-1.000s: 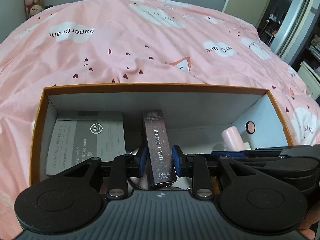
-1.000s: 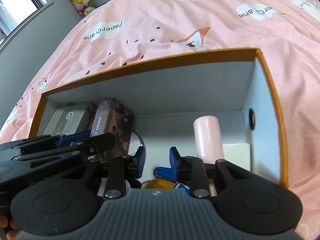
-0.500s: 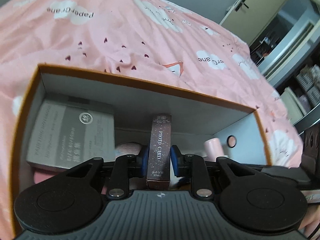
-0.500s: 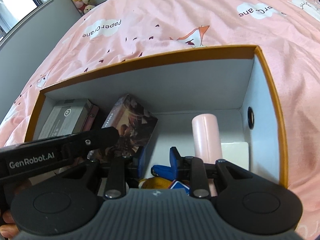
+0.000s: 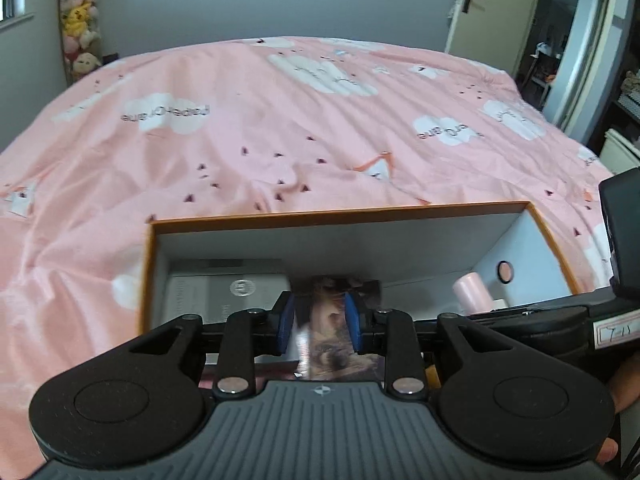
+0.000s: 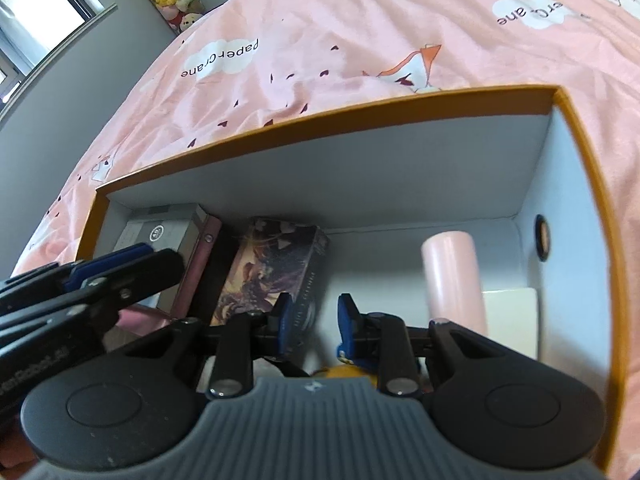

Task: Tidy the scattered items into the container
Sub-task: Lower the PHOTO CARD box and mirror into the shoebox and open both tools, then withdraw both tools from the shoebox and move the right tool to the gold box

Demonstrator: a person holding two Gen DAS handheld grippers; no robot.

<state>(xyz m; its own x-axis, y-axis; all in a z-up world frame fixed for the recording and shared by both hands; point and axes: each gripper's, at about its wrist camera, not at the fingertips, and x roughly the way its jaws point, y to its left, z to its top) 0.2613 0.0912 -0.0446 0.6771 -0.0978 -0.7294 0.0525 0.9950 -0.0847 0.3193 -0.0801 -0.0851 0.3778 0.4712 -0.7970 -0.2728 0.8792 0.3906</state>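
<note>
Bed (image 5: 320, 120) carrying one box
An orange-rimmed cardboard box (image 5: 340, 213) is sitting directly on the pink cloud-print bedspread (image 6: 360, 40), which is lying rumpled around it.

the card box (image 5: 329, 320) was motion-blurred, its print unreadable; the left tongs (image 5: 320, 322) hid the container's (image 5: 336, 213) near floor behind them.

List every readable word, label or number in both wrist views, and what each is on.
"paperCrane", upside down: white cloud on the pink bedsheet.
"GenRobot.AI", partly cut off: side of the left gripper.
"7-1", handwritten, uncertain: tag on the right gripper.
Grey booklet: round badge and side text too blurred.
Dark card box: lettering on its side too blurred.
</note>
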